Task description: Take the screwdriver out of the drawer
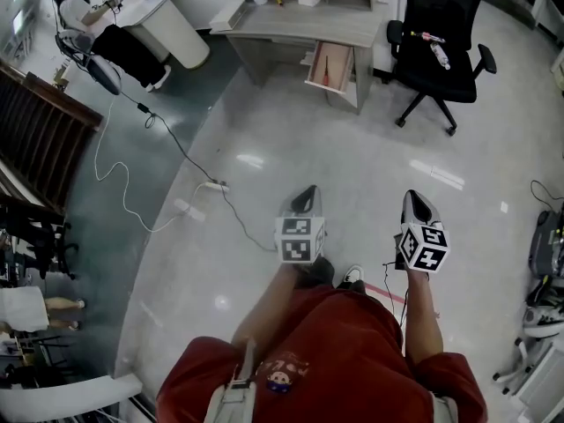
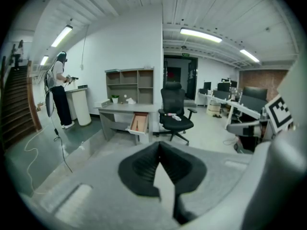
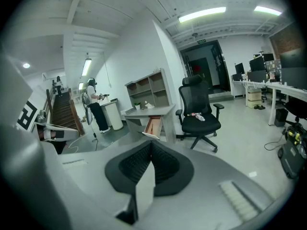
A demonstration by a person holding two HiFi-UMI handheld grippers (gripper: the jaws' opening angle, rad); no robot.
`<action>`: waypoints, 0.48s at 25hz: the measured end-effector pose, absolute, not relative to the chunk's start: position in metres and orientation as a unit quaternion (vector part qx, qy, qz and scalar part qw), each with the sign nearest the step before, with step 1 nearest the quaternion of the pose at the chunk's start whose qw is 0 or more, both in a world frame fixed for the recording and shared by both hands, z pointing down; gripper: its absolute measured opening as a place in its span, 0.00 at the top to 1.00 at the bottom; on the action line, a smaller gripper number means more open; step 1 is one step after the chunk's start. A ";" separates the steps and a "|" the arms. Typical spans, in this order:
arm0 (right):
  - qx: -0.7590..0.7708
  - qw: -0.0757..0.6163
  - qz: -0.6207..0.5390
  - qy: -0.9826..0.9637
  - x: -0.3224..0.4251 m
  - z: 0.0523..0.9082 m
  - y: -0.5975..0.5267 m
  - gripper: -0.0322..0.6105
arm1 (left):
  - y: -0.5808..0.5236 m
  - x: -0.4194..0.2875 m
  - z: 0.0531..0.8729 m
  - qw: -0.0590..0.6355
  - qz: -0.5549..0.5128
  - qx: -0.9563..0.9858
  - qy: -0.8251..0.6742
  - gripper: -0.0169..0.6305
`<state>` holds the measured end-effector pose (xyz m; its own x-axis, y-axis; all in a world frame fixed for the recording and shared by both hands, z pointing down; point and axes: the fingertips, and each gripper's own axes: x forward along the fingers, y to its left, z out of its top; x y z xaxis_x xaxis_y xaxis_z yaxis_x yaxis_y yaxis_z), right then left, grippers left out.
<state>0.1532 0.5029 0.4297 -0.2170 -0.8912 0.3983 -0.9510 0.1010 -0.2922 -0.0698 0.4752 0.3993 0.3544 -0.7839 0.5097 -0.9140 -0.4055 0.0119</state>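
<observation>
Jaws shut and empty on left gripper and right gripper, well apart from open drawer; inside, maybe the screwdriver.

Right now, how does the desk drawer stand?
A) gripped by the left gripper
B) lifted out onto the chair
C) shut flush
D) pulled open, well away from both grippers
D: the drawer juts open from the desk, far ahead of the left gripper and right gripper, both shut and empty.
</observation>
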 end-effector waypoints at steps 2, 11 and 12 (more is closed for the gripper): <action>0.621 0.060 0.252 -0.740 0.157 0.432 0.501 0.95 | 0.473 -0.065 0.401 0.148 0.219 0.809 -0.524 0.98; 0.613 0.070 0.262 -0.742 0.164 0.442 0.485 0.95 | 0.460 -0.056 0.412 0.157 0.224 0.806 -0.525 0.98; 0.612 0.072 0.262 -0.743 0.164 0.442 0.482 0.95 | 0.458 -0.056 0.412 0.158 0.224 0.806 -0.525 0.98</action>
